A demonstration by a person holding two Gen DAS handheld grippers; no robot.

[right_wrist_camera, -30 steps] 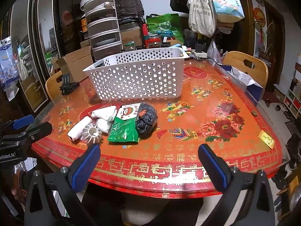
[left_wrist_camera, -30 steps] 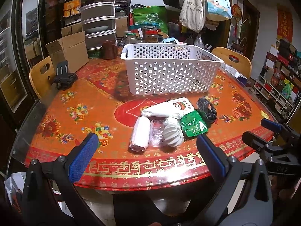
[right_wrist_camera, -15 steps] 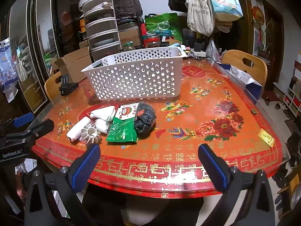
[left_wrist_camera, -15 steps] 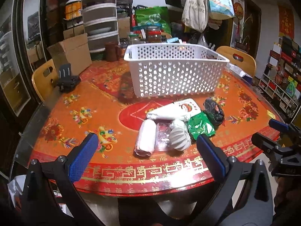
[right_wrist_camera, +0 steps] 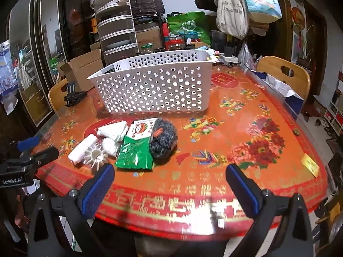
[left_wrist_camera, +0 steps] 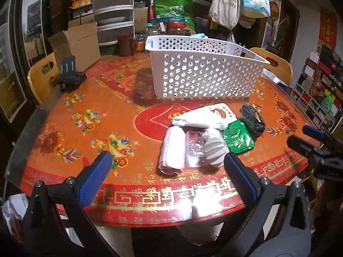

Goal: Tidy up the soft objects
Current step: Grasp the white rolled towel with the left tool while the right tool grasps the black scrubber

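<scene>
My left tool [left_wrist_camera: 167, 169] is closer to the white roll [left_wrist_camera: 173, 150] than a second ago; my right tool [right_wrist_camera: 169, 178] edges nearer the green packet [right_wrist_camera: 134, 153].
</scene>
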